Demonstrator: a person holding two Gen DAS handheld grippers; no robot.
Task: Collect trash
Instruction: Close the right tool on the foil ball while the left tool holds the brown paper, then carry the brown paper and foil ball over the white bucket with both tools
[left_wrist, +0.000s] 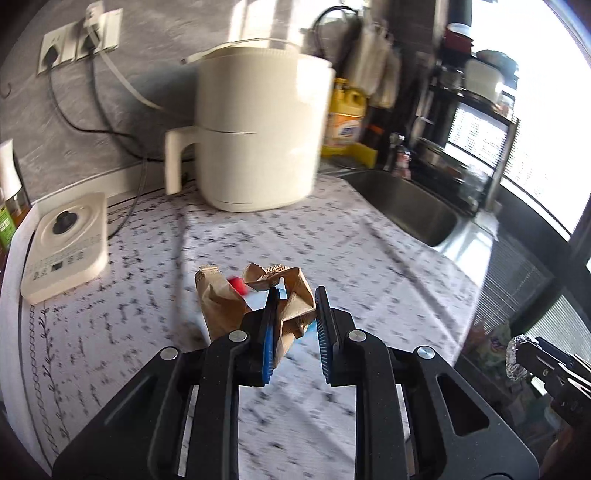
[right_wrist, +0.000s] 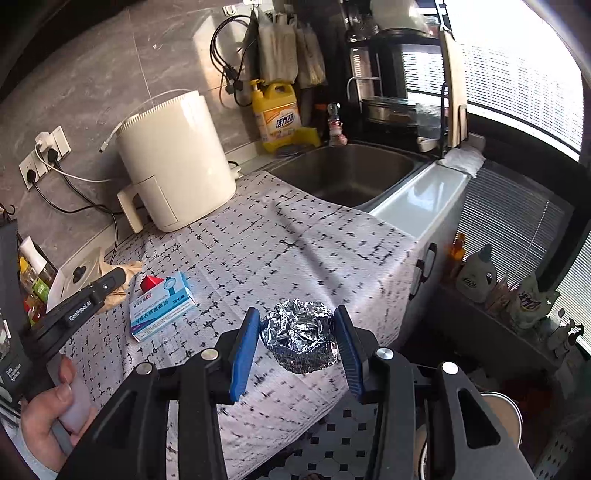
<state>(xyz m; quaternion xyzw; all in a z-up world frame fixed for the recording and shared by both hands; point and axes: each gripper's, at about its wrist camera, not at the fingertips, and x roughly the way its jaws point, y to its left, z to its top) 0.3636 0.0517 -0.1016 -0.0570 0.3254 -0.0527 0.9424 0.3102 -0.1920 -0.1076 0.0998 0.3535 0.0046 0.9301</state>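
In the left wrist view my left gripper (left_wrist: 295, 299) is shut on a crumpled brown paper bag (left_wrist: 236, 302), held above the patterned counter cloth (left_wrist: 147, 314). A red piece (left_wrist: 238, 285) shows behind the bag. In the right wrist view my right gripper (right_wrist: 297, 325) is shut on a crumpled ball of silver foil (right_wrist: 299, 334), lifted over the counter's front edge. A blue and white medicine box (right_wrist: 162, 306) with a red cube (right_wrist: 151, 282) beside it lies on the cloth. The left gripper (right_wrist: 107, 284) with the brown paper (right_wrist: 127, 273) appears at the left there, held by a hand (right_wrist: 51, 417).
A white air fryer (left_wrist: 258, 129) stands at the back of the counter, a small white appliance (left_wrist: 66, 243) at the left. The steel sink (right_wrist: 347, 173) lies to the right, a yellow detergent bottle (right_wrist: 277, 114) behind it. Bottles (right_wrist: 476, 275) stand on a low shelf by the window.
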